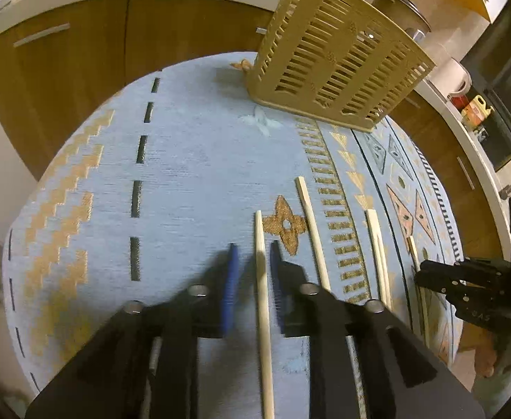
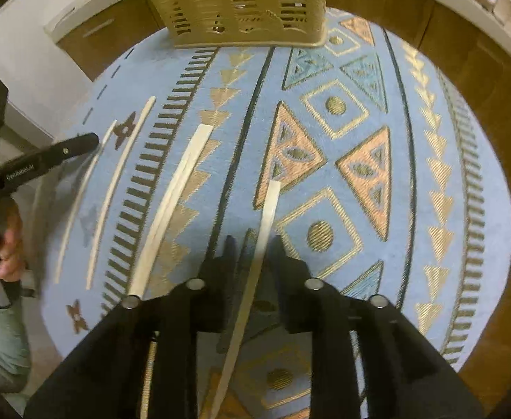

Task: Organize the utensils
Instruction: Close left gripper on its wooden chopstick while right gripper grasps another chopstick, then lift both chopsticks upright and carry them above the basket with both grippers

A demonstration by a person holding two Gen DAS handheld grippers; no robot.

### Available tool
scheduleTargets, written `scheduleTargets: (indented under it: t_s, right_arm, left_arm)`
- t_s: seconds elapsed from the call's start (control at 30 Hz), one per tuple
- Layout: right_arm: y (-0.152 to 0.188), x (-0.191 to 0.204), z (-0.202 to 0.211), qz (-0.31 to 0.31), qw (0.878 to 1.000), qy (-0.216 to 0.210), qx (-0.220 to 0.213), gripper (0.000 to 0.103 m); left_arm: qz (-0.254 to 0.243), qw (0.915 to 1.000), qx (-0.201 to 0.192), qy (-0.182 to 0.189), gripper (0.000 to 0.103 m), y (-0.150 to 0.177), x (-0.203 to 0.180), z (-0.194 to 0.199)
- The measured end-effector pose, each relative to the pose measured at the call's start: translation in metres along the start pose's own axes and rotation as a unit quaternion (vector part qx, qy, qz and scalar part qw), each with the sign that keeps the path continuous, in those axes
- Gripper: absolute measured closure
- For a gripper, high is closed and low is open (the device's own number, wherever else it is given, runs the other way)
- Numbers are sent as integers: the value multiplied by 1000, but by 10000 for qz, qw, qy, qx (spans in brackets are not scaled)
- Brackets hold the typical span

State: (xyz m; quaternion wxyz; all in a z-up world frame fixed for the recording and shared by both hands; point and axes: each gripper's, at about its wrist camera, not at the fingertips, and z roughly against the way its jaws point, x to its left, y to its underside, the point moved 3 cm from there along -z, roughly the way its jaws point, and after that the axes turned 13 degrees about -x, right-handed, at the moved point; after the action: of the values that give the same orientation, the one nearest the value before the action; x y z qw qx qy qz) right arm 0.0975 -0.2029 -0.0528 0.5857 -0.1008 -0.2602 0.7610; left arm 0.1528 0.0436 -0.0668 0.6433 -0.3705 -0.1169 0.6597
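Several pale wooden chopsticks lie on a round table under a blue patterned cloth [image 1: 192, 160] [image 2: 426, 160]. My left gripper [image 1: 253, 276] points down at the cloth, its blue pads apart on either side of one chopstick [image 1: 262, 300] without pressing it. My right gripper [image 2: 255, 251] also stands open, with another chopstick [image 2: 269, 209] lying between its black fingers, close to the right one. Between the two lie a single chopstick [image 1: 313, 234] [image 2: 119, 188] and a pair side by side [image 1: 377, 255] [image 2: 175, 209]. A beige slotted utensil basket [image 1: 339, 63] [image 2: 241, 3] stands at the table's far side.
Each gripper shows in the other's view: the right gripper [image 1: 421, 276] at the right edge, the left gripper [image 2: 93, 139] at the left, held by a hand [image 2: 7, 241]. Wooden cabinets [image 1: 80, 70] under a white counter ring the table. Jars [image 1: 402, 10] stand behind the basket.
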Motion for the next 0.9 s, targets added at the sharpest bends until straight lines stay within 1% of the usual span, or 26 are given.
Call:
scheduleTargets:
  t_s: [0.07,0.17,0.23,0.37,0.4,0.43,0.47,0.5,0.57,0.6,0.63,0.7,0.8,0.83,0.9]
  right_arm:
    - [1,-2,2,-132,9998,-111,73,71]
    - [0,1,1,-190,9996,-93,174,64]
    - [-2,1,0,-173,9995,-39,247,64]
    - [-10,11,-9,66,9991,242,339,64]
    - [-13,16,-13,133,9988,315,340,65]
    - [-14,19,-17,241,9981,476,296,74]
    - [-14,22,-20,377,9967,673,245,80]
    - [-13,28,-20,553,9952,793,171,82]
    - [-10,35,-22,700,9940,834,109,93]
    - [-9,38,-22,732,9938,831,91,96]
    - [-9,41,-22,755,9937,826,65,98]
    - [-10,44,-22,739,9942,778,-18,98]
    - [-12,44,-14,645,9957,628,-203,99]
    - [-10,45,-9,635,9957,611,-290,98]
    - [-14,45,5,636,9952,530,-528,99]
  left_arm:
    - [-116,9998,136,28,81,0,-2,0]
    - [-367,9986,374,114,78,2,-10,-3]
    - [-615,9965,550,109,78,4,-17,-4]
    - [-1331,9876,822,-118,78,7,-34,-10]
    - [-1464,9853,867,-164,77,8,-37,-11]
    - [-1573,9832,898,-202,77,8,-40,-13]
    - [-1715,9805,923,-278,77,9,-43,-15]
    - [-1802,9787,921,-343,78,9,-46,-16]
    - [-2140,9714,843,-592,87,15,-53,-17]
    - [-2244,9690,784,-669,95,16,-55,-17]
    - [-2299,9679,721,-718,97,17,-56,-17]
    - [-2253,9698,574,-741,99,19,-57,-16]
    - [-1835,9823,234,-299,100,14,-54,-3]
    - [-1746,9843,118,-222,100,11,-54,1]
    - [-1508,9882,-277,1,100,1,-55,17]
